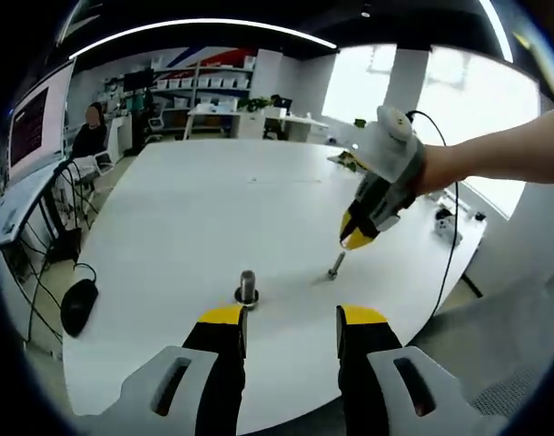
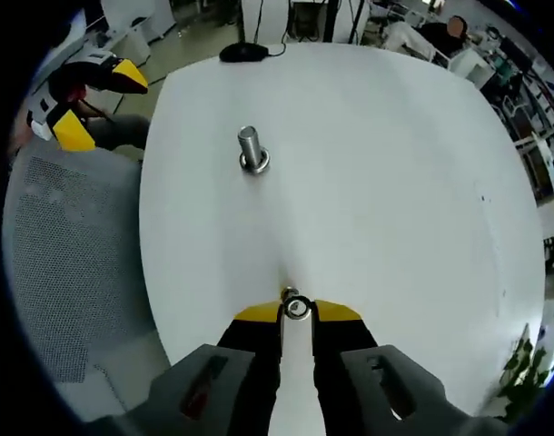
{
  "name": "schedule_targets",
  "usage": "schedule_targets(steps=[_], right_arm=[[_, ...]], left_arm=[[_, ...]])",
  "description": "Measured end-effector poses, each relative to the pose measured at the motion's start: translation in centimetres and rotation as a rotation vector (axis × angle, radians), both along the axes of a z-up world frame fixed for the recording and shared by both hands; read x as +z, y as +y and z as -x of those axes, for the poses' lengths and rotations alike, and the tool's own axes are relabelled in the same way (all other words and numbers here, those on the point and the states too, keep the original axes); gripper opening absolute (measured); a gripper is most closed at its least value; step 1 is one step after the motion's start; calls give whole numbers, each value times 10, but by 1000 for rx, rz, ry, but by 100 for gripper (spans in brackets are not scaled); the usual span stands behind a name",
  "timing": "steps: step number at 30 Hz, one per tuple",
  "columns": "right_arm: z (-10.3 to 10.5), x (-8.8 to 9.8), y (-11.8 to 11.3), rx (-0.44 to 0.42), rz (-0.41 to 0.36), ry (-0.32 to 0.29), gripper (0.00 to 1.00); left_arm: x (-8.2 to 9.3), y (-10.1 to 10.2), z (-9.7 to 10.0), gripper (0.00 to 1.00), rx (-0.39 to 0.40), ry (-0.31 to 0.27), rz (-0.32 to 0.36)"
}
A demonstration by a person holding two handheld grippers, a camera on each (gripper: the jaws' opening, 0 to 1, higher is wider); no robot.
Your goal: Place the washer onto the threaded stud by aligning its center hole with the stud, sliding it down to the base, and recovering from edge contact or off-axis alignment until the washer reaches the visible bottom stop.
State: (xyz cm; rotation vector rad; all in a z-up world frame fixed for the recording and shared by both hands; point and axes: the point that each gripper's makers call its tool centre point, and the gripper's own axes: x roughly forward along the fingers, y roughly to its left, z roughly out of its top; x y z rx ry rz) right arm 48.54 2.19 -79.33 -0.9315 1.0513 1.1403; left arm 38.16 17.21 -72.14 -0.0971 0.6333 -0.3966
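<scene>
Tongs first: left tongs [image 1: 291, 329] are spread wide apart with nothing between them, hanging over the near edge of the big white tabletop [image 1: 195, 209]. Right tongs [image 2: 296, 312] are nearly together, pinching the washer [image 2: 297, 307] at the yellow tips, low over the tabletop. From the left gripper view you can see them angled down with a small metal piece under the tips, can't make out the details there.

Grey mesh chair [image 2: 68, 272] sits at the tabletop's edge. Black mouse [image 1: 78, 305] rests off on the left side.

Threaded stud [image 2: 252, 147] stands upright on its round base, well apart from the washer, so the washer isn't on it yet.
</scene>
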Motion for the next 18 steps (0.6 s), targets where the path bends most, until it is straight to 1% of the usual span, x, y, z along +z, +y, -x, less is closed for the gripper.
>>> schedule_targets(steps=[4,6,11,15,18], right_arm=[[2,-3,0,8,4,5,13],[2,-6,-2,19,23,3,13],[2,-11,1,17,23,8,13],[2,-19,-2,33,50,10,13],[1,-22,-1,30,50,16,13]], left_arm=[[-1,-1,0,38,-3,3,1],[-1,-1,0,38,-7,4,-2],[-2,-2,0,38,-7,7,0],[-2,-2,0,38,-9,7,1],[-2,-2,0,38,-10,8,1]])
